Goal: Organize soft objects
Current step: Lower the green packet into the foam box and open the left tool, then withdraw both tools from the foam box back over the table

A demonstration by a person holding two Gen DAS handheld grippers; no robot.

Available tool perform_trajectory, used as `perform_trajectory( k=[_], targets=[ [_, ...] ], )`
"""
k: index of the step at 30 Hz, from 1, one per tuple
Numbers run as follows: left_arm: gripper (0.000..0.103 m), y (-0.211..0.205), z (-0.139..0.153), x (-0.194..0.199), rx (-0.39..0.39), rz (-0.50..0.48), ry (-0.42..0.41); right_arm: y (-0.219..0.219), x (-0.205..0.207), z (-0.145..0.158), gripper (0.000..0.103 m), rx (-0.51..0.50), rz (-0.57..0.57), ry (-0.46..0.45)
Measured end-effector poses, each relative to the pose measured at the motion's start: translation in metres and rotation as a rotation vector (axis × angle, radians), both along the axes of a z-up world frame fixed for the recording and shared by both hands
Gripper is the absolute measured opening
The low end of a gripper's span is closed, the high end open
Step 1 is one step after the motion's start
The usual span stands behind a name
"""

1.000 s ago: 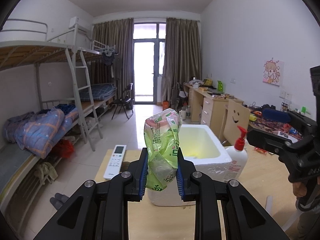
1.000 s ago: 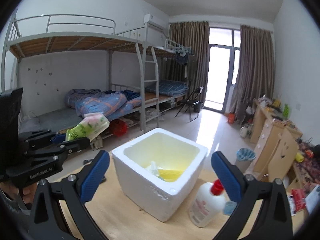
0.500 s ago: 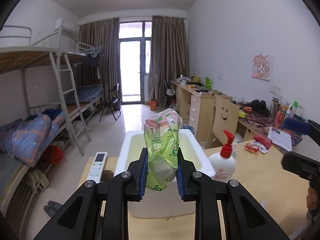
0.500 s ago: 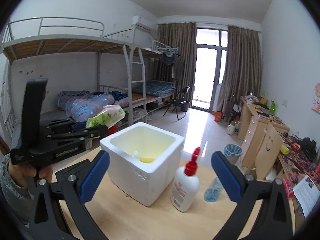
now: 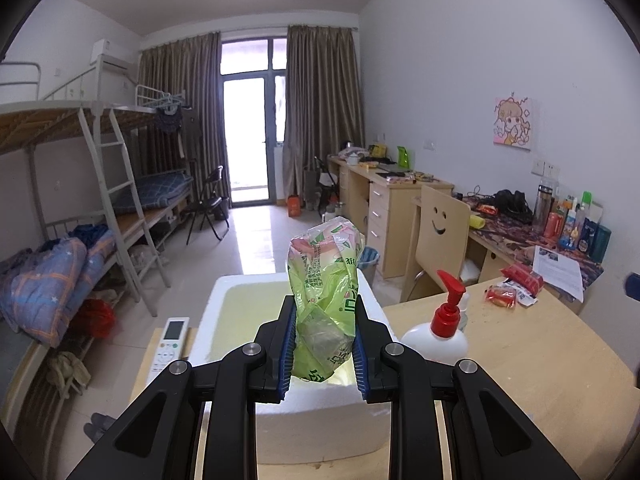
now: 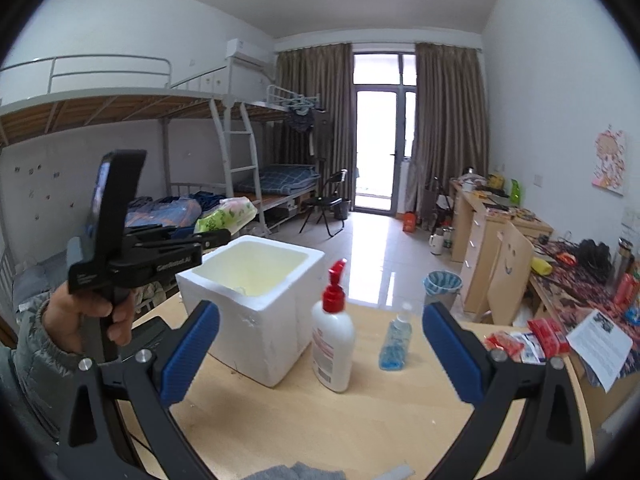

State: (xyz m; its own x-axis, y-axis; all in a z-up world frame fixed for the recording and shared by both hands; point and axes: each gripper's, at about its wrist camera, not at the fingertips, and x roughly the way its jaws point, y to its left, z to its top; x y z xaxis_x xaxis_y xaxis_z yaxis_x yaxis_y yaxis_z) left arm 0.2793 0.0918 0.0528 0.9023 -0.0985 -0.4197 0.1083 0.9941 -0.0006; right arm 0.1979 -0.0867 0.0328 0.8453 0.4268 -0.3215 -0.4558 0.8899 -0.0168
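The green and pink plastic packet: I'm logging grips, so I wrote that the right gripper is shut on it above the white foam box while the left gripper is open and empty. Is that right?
The sides are swapped. The left gripper is shut on the green and pink plastic packet above the white foam box, as the left wrist view shows; the right gripper is open and empty in the right wrist view.

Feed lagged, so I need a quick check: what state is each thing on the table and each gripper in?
Left gripper: shut on green packet, above the box.
Right gripper: open, empty.
Foam box: lidless, upright.
Pump bottle: upright, beside the box.
Blue bottle: upright.
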Motion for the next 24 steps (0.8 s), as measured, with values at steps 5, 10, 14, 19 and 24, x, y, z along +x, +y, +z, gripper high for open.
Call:
perform_trajectory(
  k=[5, 10, 14, 19, 24],
  targets=[
    [0.026, 0.000, -0.002, 0.014, -0.002, 0.012, 0.018, -0.011, -0.011, -0.005, 0.103, 0.017, -0.031, 0.002],
    [0.026, 0.003, -0.006, 0.023, -0.015, 0.018, 0.039, -0.023, -0.015, -0.010, 0.103, 0.054, -0.047, 0.021],
    [0.026, -0.003, -0.008, 0.028, -0.005, 0.028, 0.042, -0.029, -0.016, -0.015, 0.103, 0.069, -0.062, 0.040],
    [0.052, -0.002, -0.010, 0.034, -0.020, 0.037, 0.057, -0.035, -0.018, -0.018, 0.103, 0.072, -0.074, 0.049],
    [0.087, -0.001, -0.008, 0.031, -0.012, 0.057, 0.030, -0.035, -0.023, -0.014, 0.103, 0.072, -0.077, 0.044]
  ],
)
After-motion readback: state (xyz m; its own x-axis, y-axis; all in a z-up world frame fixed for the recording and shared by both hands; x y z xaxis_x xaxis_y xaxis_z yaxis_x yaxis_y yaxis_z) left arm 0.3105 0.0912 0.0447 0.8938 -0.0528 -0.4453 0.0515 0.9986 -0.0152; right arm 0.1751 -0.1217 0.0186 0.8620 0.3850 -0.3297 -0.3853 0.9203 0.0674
